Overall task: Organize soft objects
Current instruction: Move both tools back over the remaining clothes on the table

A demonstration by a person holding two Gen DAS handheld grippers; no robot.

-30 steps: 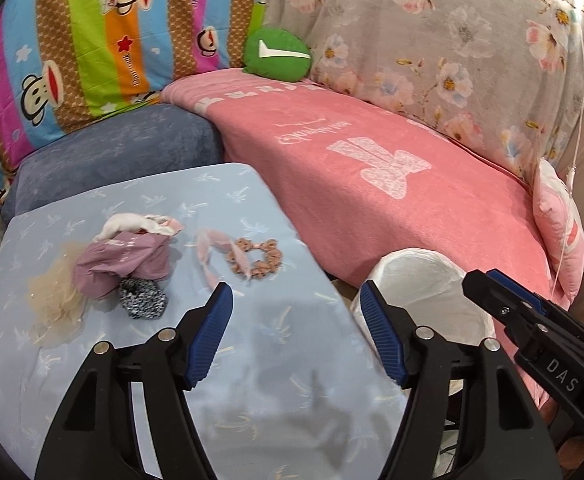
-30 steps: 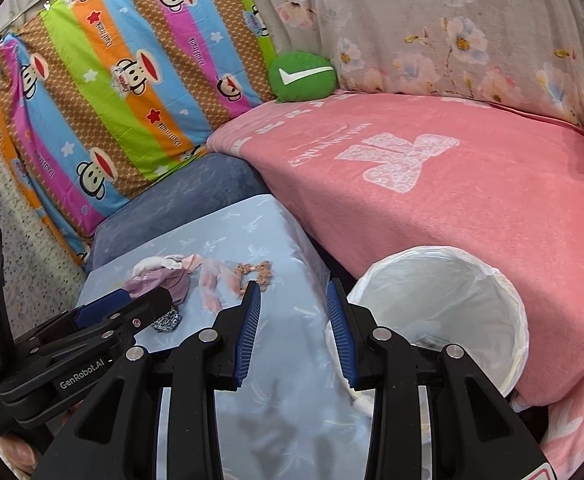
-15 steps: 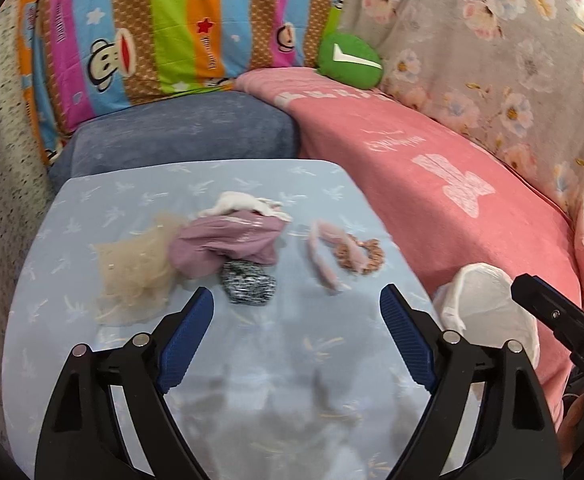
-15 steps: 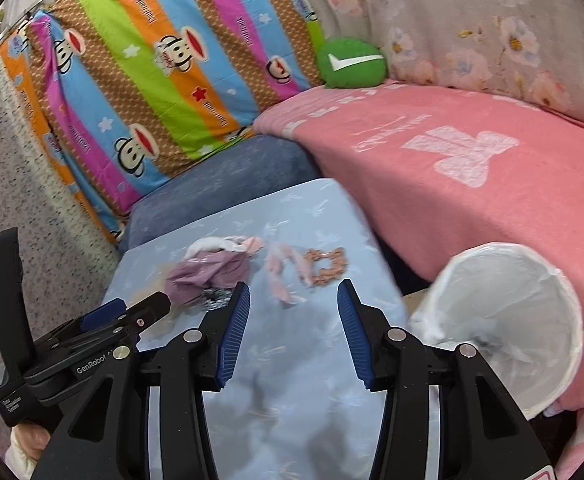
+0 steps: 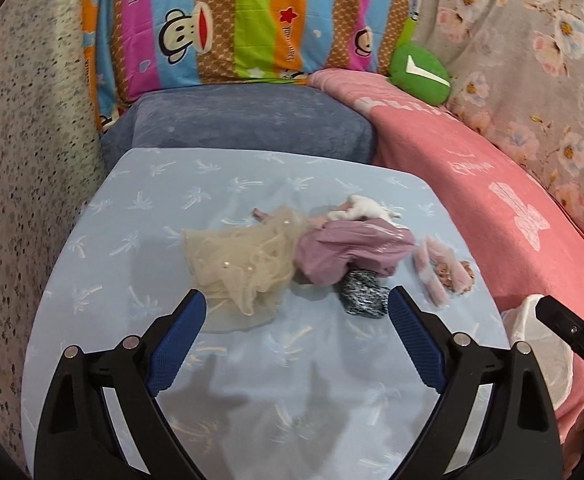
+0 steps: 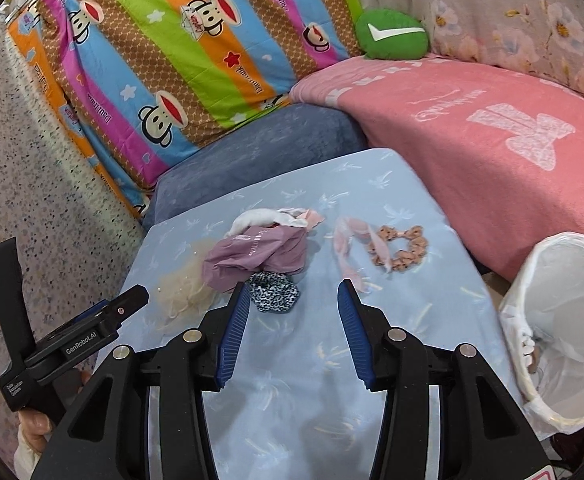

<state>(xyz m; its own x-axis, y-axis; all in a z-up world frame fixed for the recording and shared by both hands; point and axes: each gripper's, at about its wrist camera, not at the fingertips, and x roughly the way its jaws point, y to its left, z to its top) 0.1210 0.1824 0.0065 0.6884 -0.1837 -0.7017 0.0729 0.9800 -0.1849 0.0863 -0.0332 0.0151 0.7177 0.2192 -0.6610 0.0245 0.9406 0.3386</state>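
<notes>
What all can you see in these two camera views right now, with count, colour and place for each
Table cover: one, light blue, centre.
Scrunchies: cream mesh, mauve, white, black-and-white, pink ribbon, peach, all on the cover.
Bin: one, white liner, right of the table.
Blanket: one, pink, right.
Cushion: one, green, behind.
Striped sheet: one, multicoloured, behind.
Left gripper: black, open, empty.
Right gripper: black, open, empty.

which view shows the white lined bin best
The right wrist view. The white lined bin shows its whole rim and most of the inside, standing beside the blue table. In the left wrist view only a sliver of the bin shows at the right edge, partly behind the other tool.
</notes>
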